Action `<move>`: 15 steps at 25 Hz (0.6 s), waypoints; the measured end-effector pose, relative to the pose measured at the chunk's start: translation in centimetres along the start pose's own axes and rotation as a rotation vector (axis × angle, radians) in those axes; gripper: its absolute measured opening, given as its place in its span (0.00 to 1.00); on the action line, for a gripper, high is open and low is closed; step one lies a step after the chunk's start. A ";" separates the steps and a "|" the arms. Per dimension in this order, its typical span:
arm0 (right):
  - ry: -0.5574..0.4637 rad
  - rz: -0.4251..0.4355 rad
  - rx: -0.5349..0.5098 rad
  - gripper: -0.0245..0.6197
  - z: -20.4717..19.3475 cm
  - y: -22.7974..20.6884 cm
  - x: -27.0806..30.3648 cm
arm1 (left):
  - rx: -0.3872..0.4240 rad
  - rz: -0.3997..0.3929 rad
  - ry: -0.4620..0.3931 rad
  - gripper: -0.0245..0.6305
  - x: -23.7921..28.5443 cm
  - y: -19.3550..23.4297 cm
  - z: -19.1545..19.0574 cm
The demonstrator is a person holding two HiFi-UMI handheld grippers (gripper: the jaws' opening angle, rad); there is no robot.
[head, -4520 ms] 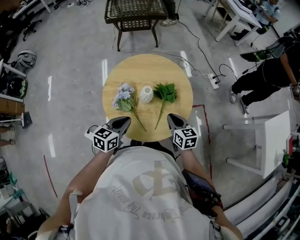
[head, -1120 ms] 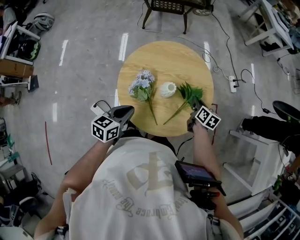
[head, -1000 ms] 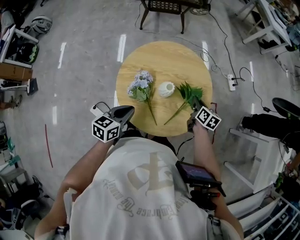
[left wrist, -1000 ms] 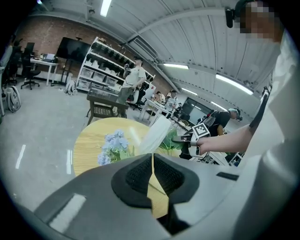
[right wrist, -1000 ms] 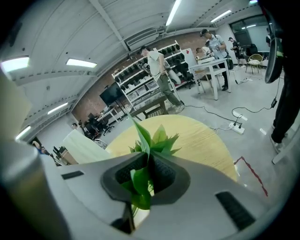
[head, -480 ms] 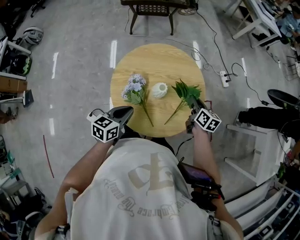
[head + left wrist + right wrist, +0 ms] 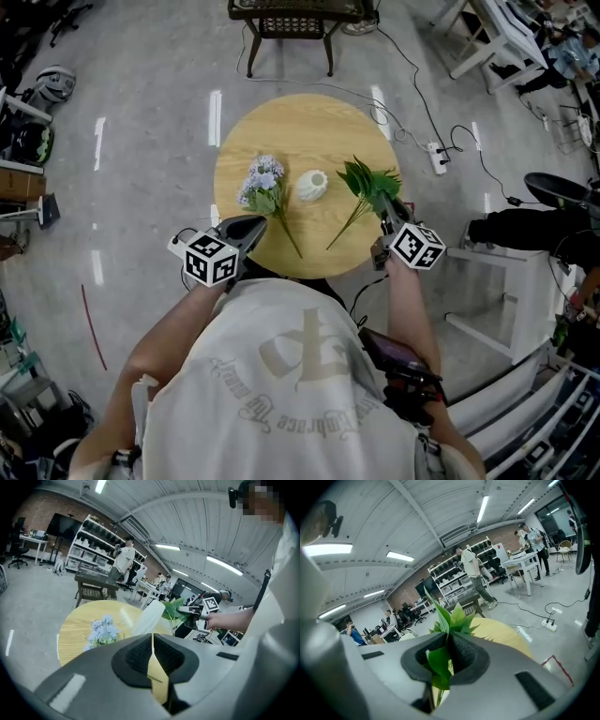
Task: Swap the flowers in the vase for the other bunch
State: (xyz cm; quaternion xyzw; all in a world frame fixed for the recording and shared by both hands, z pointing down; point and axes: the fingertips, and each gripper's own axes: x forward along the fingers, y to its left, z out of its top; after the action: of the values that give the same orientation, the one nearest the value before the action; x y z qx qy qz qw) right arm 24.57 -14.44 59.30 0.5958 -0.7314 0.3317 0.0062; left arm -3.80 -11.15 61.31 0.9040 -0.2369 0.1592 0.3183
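Note:
On the round wooden table (image 7: 300,122) a bunch of pale blue flowers (image 7: 261,183) lies left of a small white vase (image 7: 312,186); no stems show in the vase. My right gripper (image 7: 386,212) is shut on the leafy green bunch (image 7: 368,181) right of the vase, and its long stem slants down toward the table's near edge. In the right gripper view the green leaves (image 7: 450,616) stick out between the shut pads of that gripper (image 7: 449,644). My left gripper (image 7: 246,230) hovers at the near left edge, shut and empty. In the left gripper view it (image 7: 152,637) faces the blue flowers (image 7: 103,632) and vase (image 7: 147,618).
A dark wicker chair (image 7: 295,19) stands beyond the table. Cables and a power strip (image 7: 433,157) lie on the floor at the right. A white table (image 7: 497,281) and a person in dark clothes (image 7: 525,220) are further right.
My right gripper has risen with the green bunch clamped in it. The left gripper, blue flowers and vase keep their places.

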 end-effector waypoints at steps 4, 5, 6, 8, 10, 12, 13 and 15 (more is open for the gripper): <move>-0.019 0.021 -0.029 0.07 1.2 1.1 -0.6 | 0.003 -0.015 -0.002 0.06 -0.1 -0.1 0.1; -0.023 0.026 -0.035 0.07 1.4 1.3 -0.7 | 0.005 -0.017 -0.002 0.06 -0.1 -0.2 0.1; -0.027 0.029 -0.039 0.07 1.6 1.5 -0.9 | 0.007 -0.021 -0.001 0.06 -0.1 -0.3 0.0; -0.037 0.037 -0.047 0.07 2.1 2.1 -1.2 | 0.011 -0.029 0.001 0.06 -0.2 -0.4 0.0; -0.048 0.045 -0.060 0.07 2.7 3.0 -1.7 | 0.011 -0.039 0.002 0.06 -0.5 -0.5 -0.1; -0.062 0.054 -0.074 0.07 3.4 3.8 -1.7 | 0.010 -0.043 0.000 0.06 -1.0 -0.2 0.0; -0.069 0.062 -0.080 0.07 3.8 4.1 -1.5 | 0.011 -0.042 -0.003 0.06 -1.2 -0.1 0.3; -0.079 0.077 -0.091 0.07 5.2 4.2 -1.1 | 0.014 -0.039 -0.006 0.06 -0.8 0.0 1.1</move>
State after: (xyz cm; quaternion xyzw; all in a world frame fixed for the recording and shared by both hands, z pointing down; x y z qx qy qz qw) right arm 23.19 -15.80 52.79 0.5789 -0.7677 0.2745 -0.0084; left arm -4.35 -11.63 60.16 0.9111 -0.2189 0.1519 0.3144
